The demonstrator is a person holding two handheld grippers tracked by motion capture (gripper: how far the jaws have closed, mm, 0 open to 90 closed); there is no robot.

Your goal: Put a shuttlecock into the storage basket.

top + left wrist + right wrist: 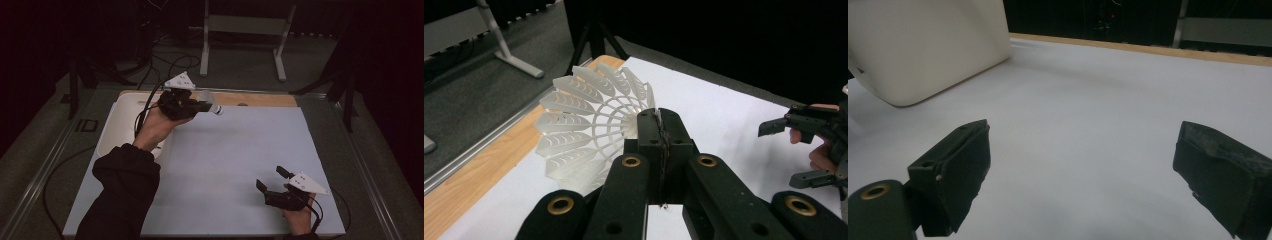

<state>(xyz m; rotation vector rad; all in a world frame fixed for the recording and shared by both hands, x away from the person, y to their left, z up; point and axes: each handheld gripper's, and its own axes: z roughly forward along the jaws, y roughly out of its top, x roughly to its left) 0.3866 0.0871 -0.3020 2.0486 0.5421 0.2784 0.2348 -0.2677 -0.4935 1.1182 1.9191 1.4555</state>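
A pale blue-white sheet (pixel 235 165) covers most of the tabletop (pixel 260 99), smooth and matte, leaving a strip of light wood bare along the far edge. A dull metal rail runs down each side. Beyond the far edge lies grey carpet, dark cables trail across it, and the grey metal legs of a stand (pixel 280 55) rise into a black, unlit room.

Near the far left corner of the tabletop sits a white tray (pixel 122 117) with rounded corners and a smooth, slightly glossy wall.

The left gripper (pixel 202 106) is held above the far edge, just right of the tray, its jaws closed tight on a shuttlecock (pixel 594 127). The jaws pinch the narrow end, and the translucent white plastic skirt fans out in a slotted, ribbed cone toward the wooden strip; in the high view its rounded white head points right.

The right gripper (pixel 272 179) hovers low near the near right corner of the sheet, its blocky black jaws spread wide with nothing between them; their pads look scuffed and rubbery.
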